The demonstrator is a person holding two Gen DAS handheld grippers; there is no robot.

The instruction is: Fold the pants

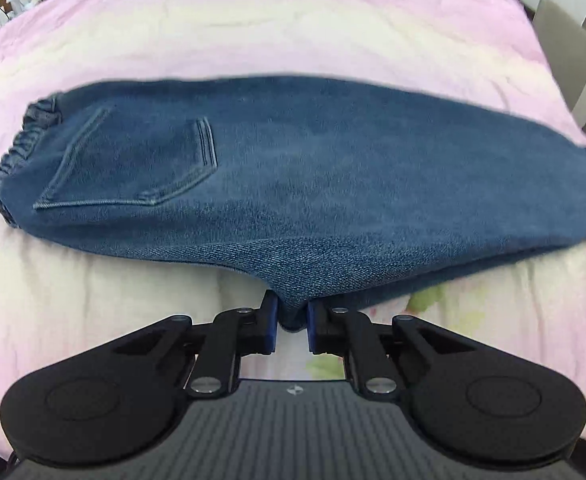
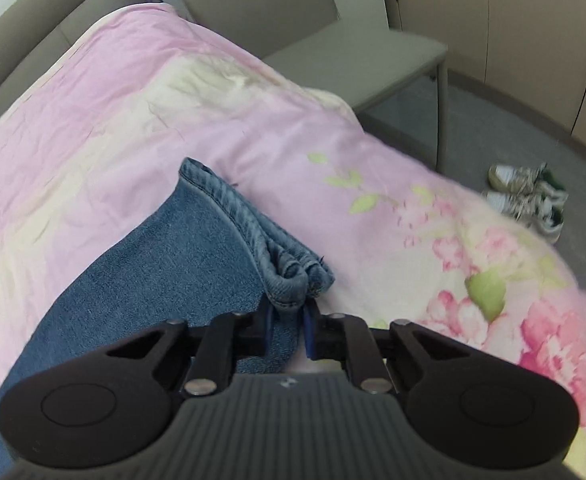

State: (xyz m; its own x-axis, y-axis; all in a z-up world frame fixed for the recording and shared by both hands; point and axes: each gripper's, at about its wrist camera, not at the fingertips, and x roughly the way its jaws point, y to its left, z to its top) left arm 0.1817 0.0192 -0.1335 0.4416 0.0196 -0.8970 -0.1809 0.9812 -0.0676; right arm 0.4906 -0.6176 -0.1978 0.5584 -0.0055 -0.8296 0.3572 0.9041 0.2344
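2 grippers were mine, and both had their jaws pinched on denim. My left gripper [image 1: 292,314] held a bulge of the near edge of the pants [image 1: 293,184], blue pads pressed on either side of the fabric. The pants lay folded lengthwise across the pink floral bedcover [image 1: 253,32], elastic waistband [image 1: 21,148] at the left in that view, 1 back pocket [image 1: 133,164] facing up. My right gripper [image 2: 286,312] clamped the bunched leg hems [image 2: 293,268] at the other end. A grey chair [image 2: 333,40] stood beside the bed, with sneakers [image 2: 529,196] on the floor.
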